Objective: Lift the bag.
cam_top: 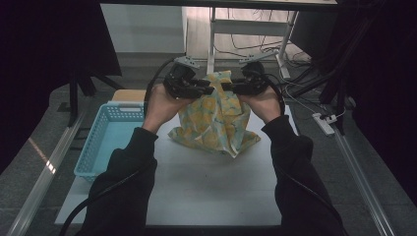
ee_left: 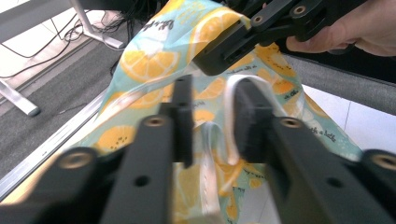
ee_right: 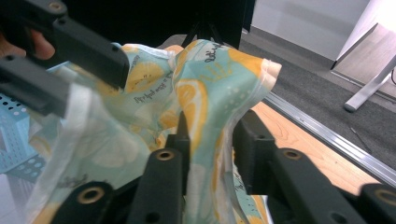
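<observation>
High view, upper centre: your 2 tools, left tool (cam_top: 209, 90) and right tool (cam_top: 227, 87), meet jaws parted, unclamped, astride the lemon-print bag's (cam_top: 216, 123) top edge.

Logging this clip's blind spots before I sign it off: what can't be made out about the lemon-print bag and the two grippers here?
- Bag's inside: the lemon-print bag shows folds and outer cloth in all views; contents cannot be told.
- Jaw tips, high view: left gripper and right gripper sit small and dark against the cloth.
- Pad contact: the left gripper view is blurred around the white strap.
- Blue basket: a sleeve covers its near corner.
</observation>
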The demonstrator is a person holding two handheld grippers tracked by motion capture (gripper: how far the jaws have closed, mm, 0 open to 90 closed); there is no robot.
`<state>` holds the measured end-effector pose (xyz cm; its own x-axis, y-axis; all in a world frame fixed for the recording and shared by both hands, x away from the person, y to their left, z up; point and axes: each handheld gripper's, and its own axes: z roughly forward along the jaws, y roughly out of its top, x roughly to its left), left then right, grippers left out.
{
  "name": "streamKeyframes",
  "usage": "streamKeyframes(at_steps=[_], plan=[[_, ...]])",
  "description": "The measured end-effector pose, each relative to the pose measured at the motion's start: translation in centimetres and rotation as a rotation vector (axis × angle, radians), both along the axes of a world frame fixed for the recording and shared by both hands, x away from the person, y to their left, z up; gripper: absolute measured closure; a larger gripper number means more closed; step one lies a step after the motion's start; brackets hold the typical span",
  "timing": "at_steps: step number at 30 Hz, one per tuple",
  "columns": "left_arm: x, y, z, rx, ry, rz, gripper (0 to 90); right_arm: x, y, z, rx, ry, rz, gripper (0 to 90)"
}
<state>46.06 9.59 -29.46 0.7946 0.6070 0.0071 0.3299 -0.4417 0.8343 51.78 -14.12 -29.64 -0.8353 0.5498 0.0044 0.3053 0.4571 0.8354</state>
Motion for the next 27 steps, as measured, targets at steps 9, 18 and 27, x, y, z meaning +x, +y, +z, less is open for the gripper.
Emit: streamKeyframes(at_steps=[9,18,27], plan=[[-0.4,1.7,-0.6,-0.060,0.032,-0.009,32.9,-0.1,-1.2,-0.9,0.023,0.008,-0.017,42.6],[-1.2,2.9,-1.4,-0.058,0.066,-0.030,13.3,-0.5,-2.3,-1.7,0.053,0.042,-0.009,27.4],[-2.6,3.4,-2.6,-0.059,0.100,-0.050,6.4,-1.4,-3.4,-1.9,0.050,0.061,0.007,25.0]])
